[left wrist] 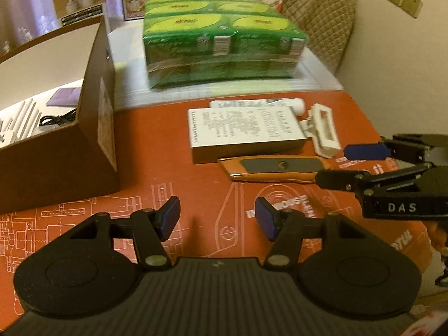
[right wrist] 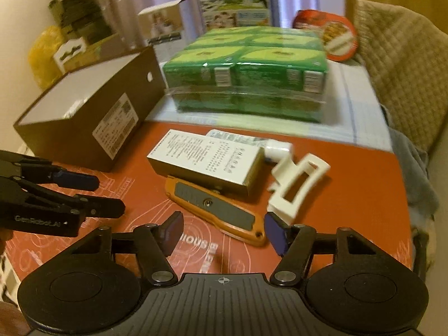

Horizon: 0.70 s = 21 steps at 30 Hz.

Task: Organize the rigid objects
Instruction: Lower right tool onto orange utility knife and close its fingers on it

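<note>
An orange and grey utility knife [left wrist: 273, 169] [right wrist: 221, 212] lies on the red mat in front of a white printed box [left wrist: 242, 133] [right wrist: 205, 163]. Behind the box lies a white tube [left wrist: 260, 103] [right wrist: 275, 148], and beside it a white clip [left wrist: 324, 130] [right wrist: 296, 184]. My left gripper [left wrist: 217, 218] [right wrist: 109, 194] hovers open over bare mat with nothing between its fingers. My right gripper [right wrist: 224, 231] [left wrist: 345, 165] is open. The knife's near end sits between its fingers, close to the right pad [right wrist: 275, 233], and I see no pad pressing on it.
An open brown cardboard box [left wrist: 92, 128] [right wrist: 84, 128] stands at the left, holding cables and small items. A green shrink-wrapped pack [left wrist: 221, 42] [right wrist: 246, 75] sits on a white cloth behind the objects. Cartons and a red bowl stand further back, with a quilted chair at the right.
</note>
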Each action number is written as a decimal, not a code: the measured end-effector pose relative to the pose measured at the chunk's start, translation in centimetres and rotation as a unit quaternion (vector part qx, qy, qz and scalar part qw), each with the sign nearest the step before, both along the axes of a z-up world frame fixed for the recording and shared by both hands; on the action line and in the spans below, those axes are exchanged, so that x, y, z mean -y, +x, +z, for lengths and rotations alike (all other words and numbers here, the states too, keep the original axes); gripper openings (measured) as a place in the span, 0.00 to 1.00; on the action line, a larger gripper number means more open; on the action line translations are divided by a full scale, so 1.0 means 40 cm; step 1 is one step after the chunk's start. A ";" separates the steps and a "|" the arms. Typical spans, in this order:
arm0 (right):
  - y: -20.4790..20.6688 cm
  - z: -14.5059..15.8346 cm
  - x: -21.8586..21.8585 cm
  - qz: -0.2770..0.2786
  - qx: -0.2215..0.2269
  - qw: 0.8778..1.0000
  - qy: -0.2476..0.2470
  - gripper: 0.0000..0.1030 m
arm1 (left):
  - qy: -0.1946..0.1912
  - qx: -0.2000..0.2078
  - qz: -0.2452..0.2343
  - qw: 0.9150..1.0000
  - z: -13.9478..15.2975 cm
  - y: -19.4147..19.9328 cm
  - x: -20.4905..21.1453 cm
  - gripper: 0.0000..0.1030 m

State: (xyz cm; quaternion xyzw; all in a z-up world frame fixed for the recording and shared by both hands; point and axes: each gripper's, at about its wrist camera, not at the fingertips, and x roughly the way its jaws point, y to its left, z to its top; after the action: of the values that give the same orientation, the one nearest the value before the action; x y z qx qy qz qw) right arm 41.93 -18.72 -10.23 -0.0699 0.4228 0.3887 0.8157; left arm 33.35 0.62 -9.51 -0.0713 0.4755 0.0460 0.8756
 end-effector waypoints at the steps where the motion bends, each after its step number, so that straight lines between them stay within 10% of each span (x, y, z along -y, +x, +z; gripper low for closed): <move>1: 0.010 -0.009 -0.011 0.008 0.002 1.000 -0.003 0.59 | 0.001 -0.002 0.003 1.000 -0.004 0.001 -0.004 0.54; 21: 0.040 -0.081 -0.089 0.162 0.031 0.984 -0.069 0.46 | -0.007 -0.027 0.016 0.999 -0.046 0.033 -0.059 0.54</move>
State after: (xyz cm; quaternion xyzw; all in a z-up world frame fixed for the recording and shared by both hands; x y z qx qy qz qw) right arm 43.52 -15.14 -13.46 -0.2056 0.4067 0.4829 0.7477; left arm 34.68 3.00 -11.34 -0.0839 0.4981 0.0582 0.8611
